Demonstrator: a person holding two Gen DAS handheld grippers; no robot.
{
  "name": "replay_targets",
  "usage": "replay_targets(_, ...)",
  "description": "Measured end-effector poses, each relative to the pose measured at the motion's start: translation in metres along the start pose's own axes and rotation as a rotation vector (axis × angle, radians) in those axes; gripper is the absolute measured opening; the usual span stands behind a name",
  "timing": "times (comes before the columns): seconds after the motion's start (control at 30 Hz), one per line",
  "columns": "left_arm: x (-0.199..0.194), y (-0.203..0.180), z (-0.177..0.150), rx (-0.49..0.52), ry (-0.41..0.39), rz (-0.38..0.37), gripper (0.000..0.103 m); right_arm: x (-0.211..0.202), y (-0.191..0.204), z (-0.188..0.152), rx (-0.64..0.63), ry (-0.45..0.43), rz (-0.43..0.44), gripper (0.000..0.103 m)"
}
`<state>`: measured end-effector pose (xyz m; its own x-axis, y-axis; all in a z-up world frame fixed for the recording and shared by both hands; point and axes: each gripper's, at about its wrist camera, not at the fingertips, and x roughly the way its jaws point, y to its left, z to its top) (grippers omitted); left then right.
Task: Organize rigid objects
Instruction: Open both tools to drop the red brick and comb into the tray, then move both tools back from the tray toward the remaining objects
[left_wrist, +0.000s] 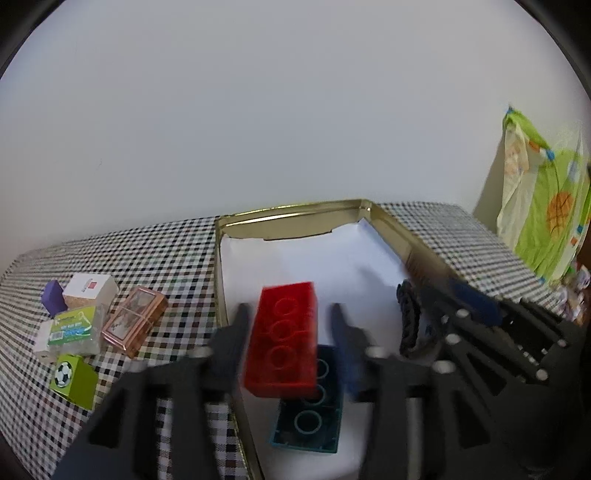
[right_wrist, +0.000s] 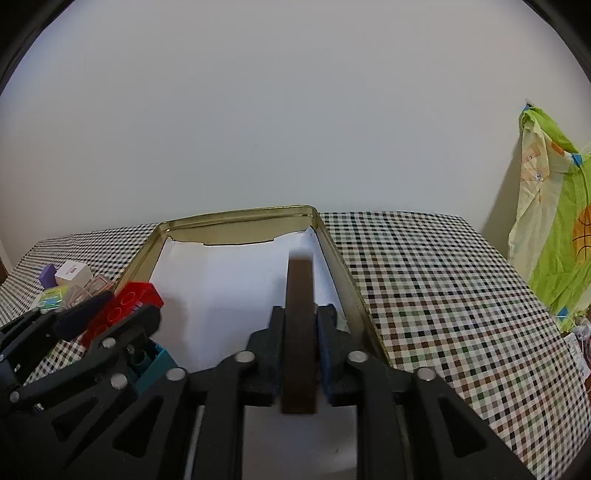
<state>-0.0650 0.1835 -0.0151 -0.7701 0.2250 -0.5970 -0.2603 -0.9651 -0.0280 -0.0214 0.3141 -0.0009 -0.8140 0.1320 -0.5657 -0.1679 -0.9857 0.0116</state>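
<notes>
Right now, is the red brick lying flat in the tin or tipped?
Tipped. The red brick leans with its lower end on the teal brick inside the tin, between the left gripper's open jaws.

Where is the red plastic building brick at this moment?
In the left wrist view, the red plastic building brick lies between the open fingers of the left gripper, on top of a teal brick, inside the gold metal tin.

My left tongs (left_wrist: 288, 325) blur at the tips; the red brick (left_wrist: 282, 341) between them hides most of the teal brick (left_wrist: 314, 417) beneath.
</notes>
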Motion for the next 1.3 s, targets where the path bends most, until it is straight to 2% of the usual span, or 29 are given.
replay_targets(0.03, -0.002, 0.005, 0.000, -0.030, -0.009, 0.008, 0.065, -0.001, -0.002, 0.000, 0.016, -0.006, -0.009, 0.037)
replay_targets(0.07, -0.003, 0.009, 0.001, -0.052, -0.012, 0.007, 0.069, -0.002, -0.005, 0.000, 0.029, -0.010, -0.014, 0.042)
replay_targets(0.13, -0.005, 0.017, 0.002, -0.096, -0.021, 0.004, 0.085, -0.005, -0.012, 0.000, 0.068, -0.024, -0.021, 0.060)
replay_targets(0.2, -0.010, 0.027, 0.003, -0.146, -0.042, 0.014, 0.098, -0.009, -0.016, 0.001, 0.094, -0.047, -0.027, 0.071)
replay_targets(0.23, -0.013, 0.031, 0.004, -0.164, -0.058, 0.011, 0.102, -0.011, -0.017, 0.001, 0.103, -0.064, -0.029, 0.076)
replay_targets(0.3, -0.021, 0.035, 0.005, -0.186, -0.092, -0.002, 0.102, -0.016, -0.016, 0.002, 0.104, -0.089, -0.029, 0.080)
replay_targets(0.37, -0.025, 0.035, 0.005, -0.179, -0.116, -0.002, 0.102, -0.019, -0.013, 0.002, 0.087, -0.105, -0.039, 0.080)
replay_targets(0.57, -0.030, 0.035, 0.004, -0.118, -0.157, 0.075, 0.102, -0.024, -0.002, -0.001, 0.043, -0.136, -0.072, 0.080)
replay_targets(0.83, -0.042, 0.053, -0.004, -0.136, -0.202, 0.117, 0.102, -0.030, -0.005, 0.000, 0.076, -0.166, -0.094, 0.080)
replay_targets(1.03, -0.047, 0.057, -0.009, -0.093, -0.238, 0.164, 0.102, -0.033, -0.007, -0.003, 0.133, -0.170, -0.105, 0.080)
replay_targets(1.3, -0.052, 0.064, -0.017, -0.048, -0.256, 0.200, 0.102, -0.042, -0.002, -0.006, 0.145, -0.204, -0.149, 0.081)
